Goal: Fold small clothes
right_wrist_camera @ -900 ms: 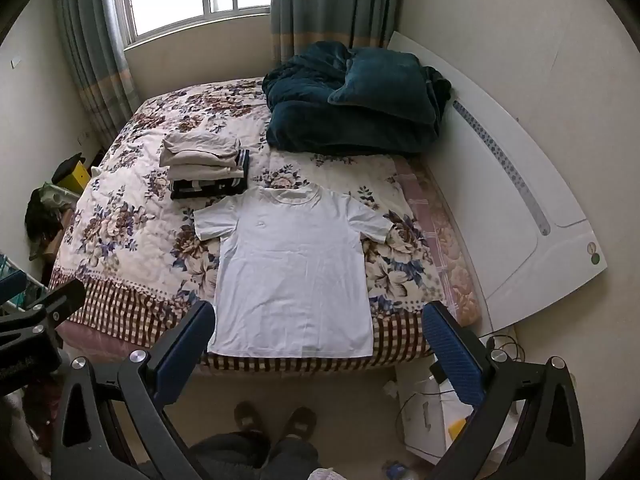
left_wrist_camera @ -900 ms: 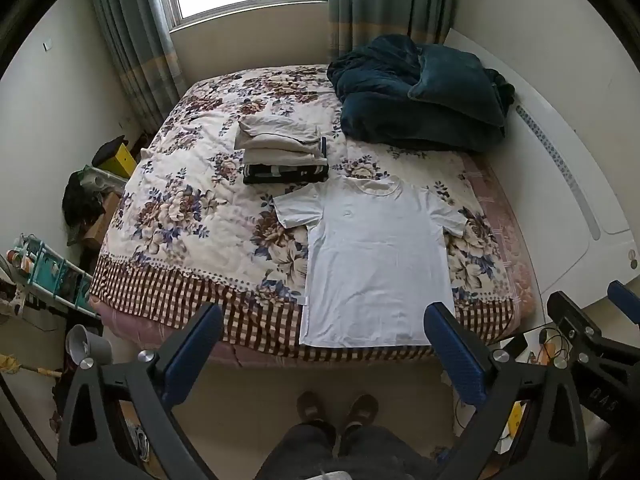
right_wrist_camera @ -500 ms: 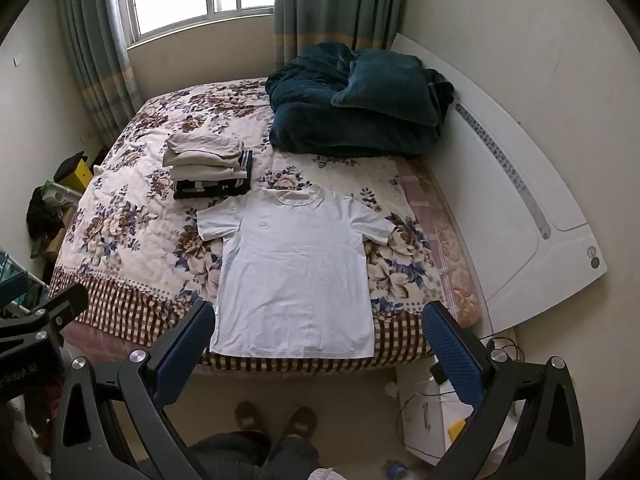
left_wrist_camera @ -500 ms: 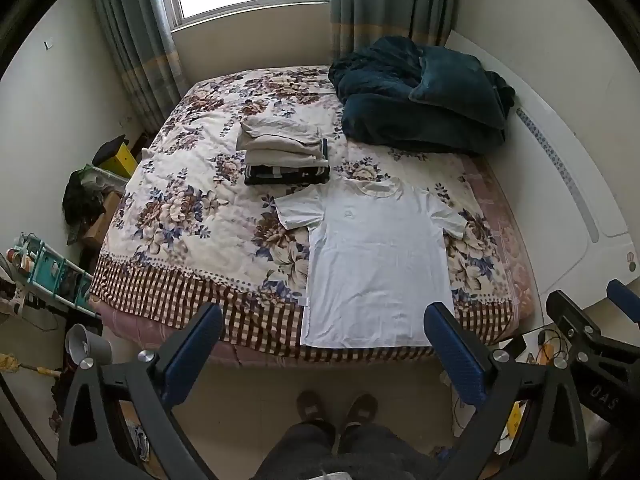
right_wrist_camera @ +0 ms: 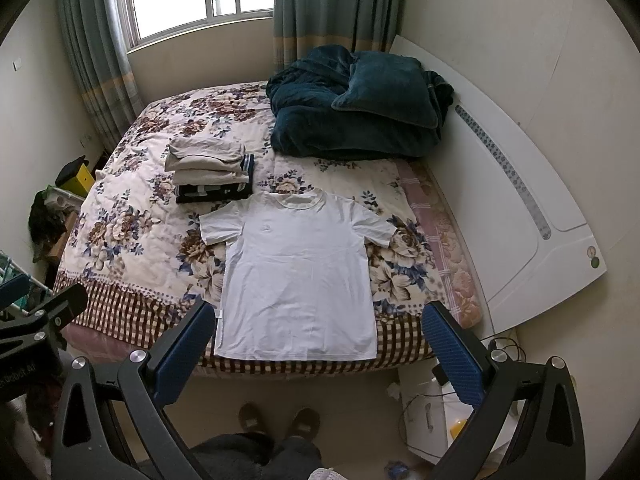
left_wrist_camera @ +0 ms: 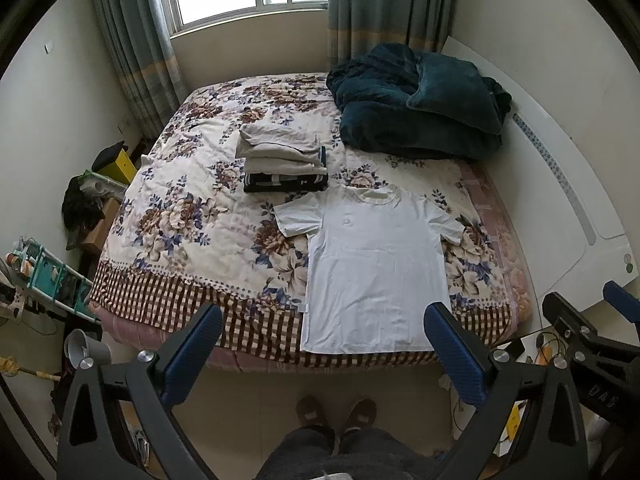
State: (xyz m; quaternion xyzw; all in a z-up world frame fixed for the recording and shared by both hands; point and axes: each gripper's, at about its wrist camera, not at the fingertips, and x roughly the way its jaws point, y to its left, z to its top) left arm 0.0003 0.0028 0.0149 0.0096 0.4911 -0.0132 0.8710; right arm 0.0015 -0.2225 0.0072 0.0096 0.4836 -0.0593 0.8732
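Left wrist view first: a small bedroom, window and curtains at the far wall, and a bed [left_wrist_camera: 168, 216] under a floral quilt filling the floor. A white T-shirt [left_wrist_camera: 372, 264] lies flat and face up near the bed's near edge, toward its right-hand corner, hem right at the checked border, collar pointing to the window. Behind its left sleeve sits a stack of folded clothes [left_wrist_camera: 282, 160]; a dark teal blanket [left_wrist_camera: 416, 116] is heaped at the far right corner. The left gripper [left_wrist_camera: 322, 344] hangs above the floor short of the bed, tongs wide apart, holding nothing.

Over to the right wrist view: same shirt [right_wrist_camera: 298, 276], spread smooth, both sleeves out. The right gripper [right_wrist_camera: 318, 340] is likewise spread wide and empty, well clear of the cloth.

That shirt looks light, thin and floppy, so it should drape and wrinkle rather than hold shape. Best pinch, I'd say: a shoulder seam and the hem corner on the same side.
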